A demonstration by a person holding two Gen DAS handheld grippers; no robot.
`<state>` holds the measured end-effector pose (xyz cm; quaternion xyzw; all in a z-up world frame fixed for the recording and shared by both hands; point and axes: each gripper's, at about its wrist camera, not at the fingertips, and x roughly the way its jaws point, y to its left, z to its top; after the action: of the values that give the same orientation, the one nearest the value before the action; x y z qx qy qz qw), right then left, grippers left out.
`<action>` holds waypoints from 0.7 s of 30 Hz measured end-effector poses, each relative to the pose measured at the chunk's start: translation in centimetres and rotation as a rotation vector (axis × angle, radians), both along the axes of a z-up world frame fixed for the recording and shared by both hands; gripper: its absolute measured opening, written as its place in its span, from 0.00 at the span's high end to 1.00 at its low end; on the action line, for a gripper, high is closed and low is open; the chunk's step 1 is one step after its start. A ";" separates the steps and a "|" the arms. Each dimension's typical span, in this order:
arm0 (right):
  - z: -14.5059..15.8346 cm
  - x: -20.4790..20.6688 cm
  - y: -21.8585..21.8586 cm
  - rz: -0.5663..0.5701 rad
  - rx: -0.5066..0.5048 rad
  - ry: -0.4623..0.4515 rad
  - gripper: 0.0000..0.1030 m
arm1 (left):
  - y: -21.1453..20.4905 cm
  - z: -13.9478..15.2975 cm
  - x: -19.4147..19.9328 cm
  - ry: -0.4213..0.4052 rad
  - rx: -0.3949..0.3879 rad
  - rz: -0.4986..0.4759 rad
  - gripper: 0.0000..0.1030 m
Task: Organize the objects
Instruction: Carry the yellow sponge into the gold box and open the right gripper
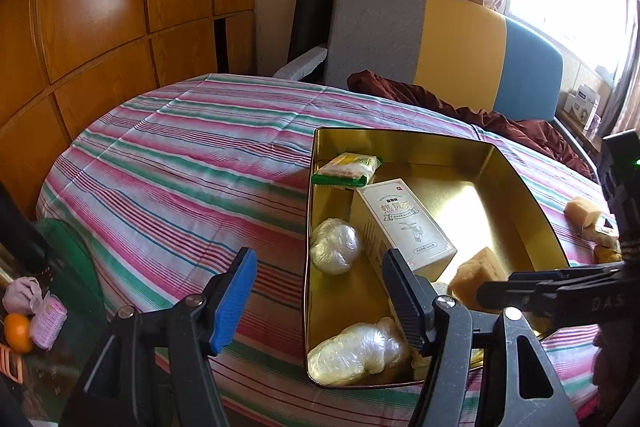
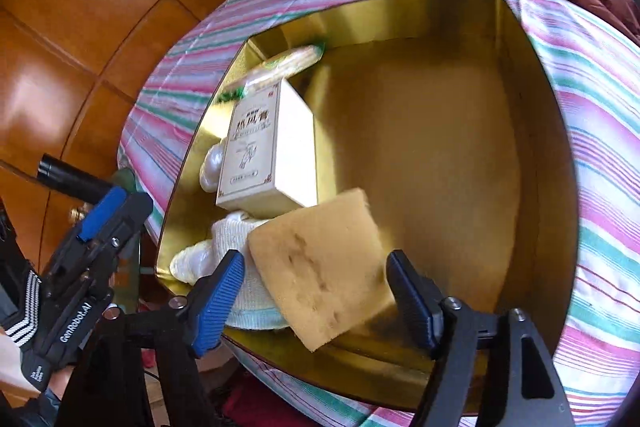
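From the left wrist, the left gripper [image 1: 320,291] spreads wide over the striped cloth [image 1: 180,163] and the shiny gold tin [image 1: 516,183], which holds a cream box [image 1: 404,223] and plastic-wrapped lumps [image 1: 336,245]. From the right wrist, the right gripper [image 2: 316,297] is wide too, with a porous yellow sponge [image 2: 320,267] lying tilted in the tin [image 2: 440,147] between its fingers, neither clearly touching it.

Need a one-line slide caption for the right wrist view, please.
Open right gripper above the gold tin, a yellow sponge between its fingers, beside the white box.

Black fingers [image 2: 218,301], ribbed blue pads, silver screws, white "GenRobot.AI" lettering.
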<state>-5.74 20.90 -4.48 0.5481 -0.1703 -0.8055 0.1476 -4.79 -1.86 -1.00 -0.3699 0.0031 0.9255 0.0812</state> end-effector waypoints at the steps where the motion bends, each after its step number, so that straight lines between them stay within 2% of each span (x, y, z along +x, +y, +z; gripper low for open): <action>1: 0.3 0.1 0.3 -0.010 -0.007 0.008 0.23 | 0.1 0.0 0.1 0.003 -0.003 -0.002 0.36; 8: 2.2 1.1 2.8 -0.055 -0.014 0.059 0.23 | 1.2 0.2 0.6 0.021 -0.031 -0.032 0.36; 12: 3.1 2.4 5.5 -0.107 -0.019 0.087 0.23 | 2.1 0.4 0.9 0.023 -0.028 -0.054 0.36; 21: 5.3 6.2 16.6 -0.330 0.041 0.116 0.23 | 6.2 1.2 1.4 0.029 -0.024 -0.148 0.36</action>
<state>0.48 37.52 0.81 0.4683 -0.2326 -0.8523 0.0117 -3.37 4.29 0.17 -0.3562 0.0429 0.9221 0.1449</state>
